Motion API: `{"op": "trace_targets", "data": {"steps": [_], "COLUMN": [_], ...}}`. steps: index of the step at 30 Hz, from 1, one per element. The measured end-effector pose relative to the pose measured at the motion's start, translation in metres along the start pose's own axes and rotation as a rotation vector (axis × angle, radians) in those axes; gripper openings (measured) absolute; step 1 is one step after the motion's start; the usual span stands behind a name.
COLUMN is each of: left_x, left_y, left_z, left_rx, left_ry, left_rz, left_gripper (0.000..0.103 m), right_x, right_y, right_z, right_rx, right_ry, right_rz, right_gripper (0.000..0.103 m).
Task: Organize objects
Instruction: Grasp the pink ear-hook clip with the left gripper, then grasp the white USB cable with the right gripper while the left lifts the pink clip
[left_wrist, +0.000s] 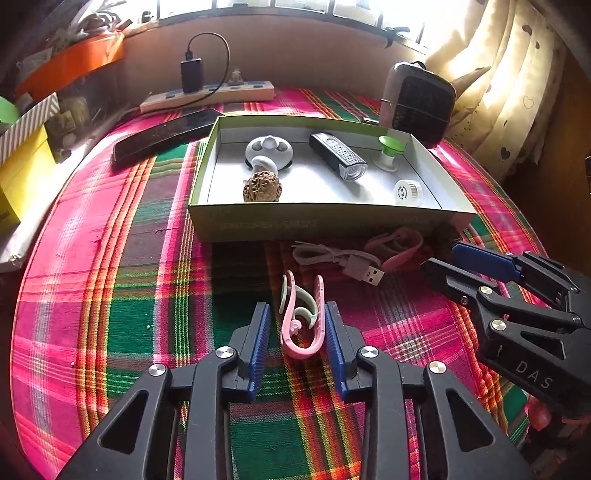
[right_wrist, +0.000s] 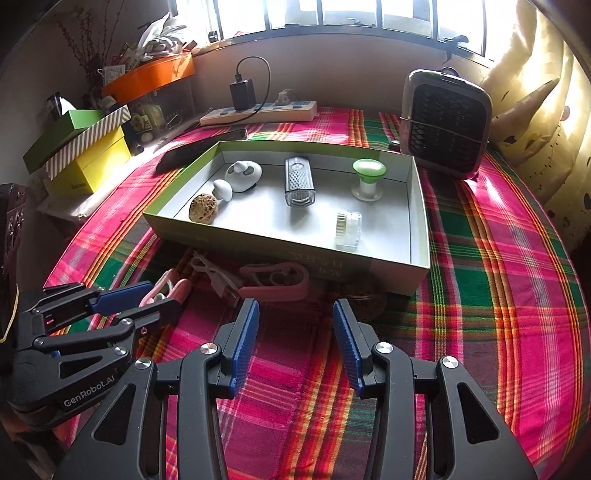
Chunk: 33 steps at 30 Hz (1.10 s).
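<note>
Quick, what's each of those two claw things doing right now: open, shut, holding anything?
Left gripper: around the pink clip, right pad touching it; a firm grip cannot be told.
Right gripper: open, holding nothing.

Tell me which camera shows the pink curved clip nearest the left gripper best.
The left wrist view: the pink curved plastic clip lies in full view between the left gripper jaws. In the right wrist view it is mostly hidden behind that gripper.

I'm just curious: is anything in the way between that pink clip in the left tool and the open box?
Only the box's near wall, which the pink clip must clear. The white USB cable lies slightly right of the path. The left tool grips the clip.
</note>
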<state>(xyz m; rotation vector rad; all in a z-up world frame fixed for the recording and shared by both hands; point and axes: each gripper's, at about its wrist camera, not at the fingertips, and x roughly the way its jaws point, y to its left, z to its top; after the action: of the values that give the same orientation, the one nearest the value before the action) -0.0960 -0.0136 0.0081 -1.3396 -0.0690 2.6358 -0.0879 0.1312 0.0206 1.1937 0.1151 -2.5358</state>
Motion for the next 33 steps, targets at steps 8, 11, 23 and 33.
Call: {"op": "trace_targets", "data": {"steps": [8, 11, 23, 33], "left_x": [-0.004, -0.006, -0.011, -0.010], "left_y": [0.019, 0.030, 0.067, 0.071], "left_z": [-0.002, -0.003, -0.004, -0.004], "left_rx": [-0.035, -0.052, -0.105, -0.095], "left_ry": [-0.009, -0.014, -0.025, -0.036], "left_rz": [-0.013, -0.019, -0.031, -0.060], "left_gripper": [0.023, 0.023, 0.023, 0.023], "right_x": [0.004, 0.007, 0.033, 0.040], "right_y": [0.019, 0.029, 0.055, 0.063], "right_z": [0.006, 0.009, 0.023, 0.022], "right_rx": [-0.047, -0.077, -0.168, -0.190], "right_ry": [-0.005, -0.016, 0.018, 0.071], "right_rz": [0.034, 0.068, 0.116, 0.144], "right_gripper": [0.043, 0.043, 0.043, 0.043]}}
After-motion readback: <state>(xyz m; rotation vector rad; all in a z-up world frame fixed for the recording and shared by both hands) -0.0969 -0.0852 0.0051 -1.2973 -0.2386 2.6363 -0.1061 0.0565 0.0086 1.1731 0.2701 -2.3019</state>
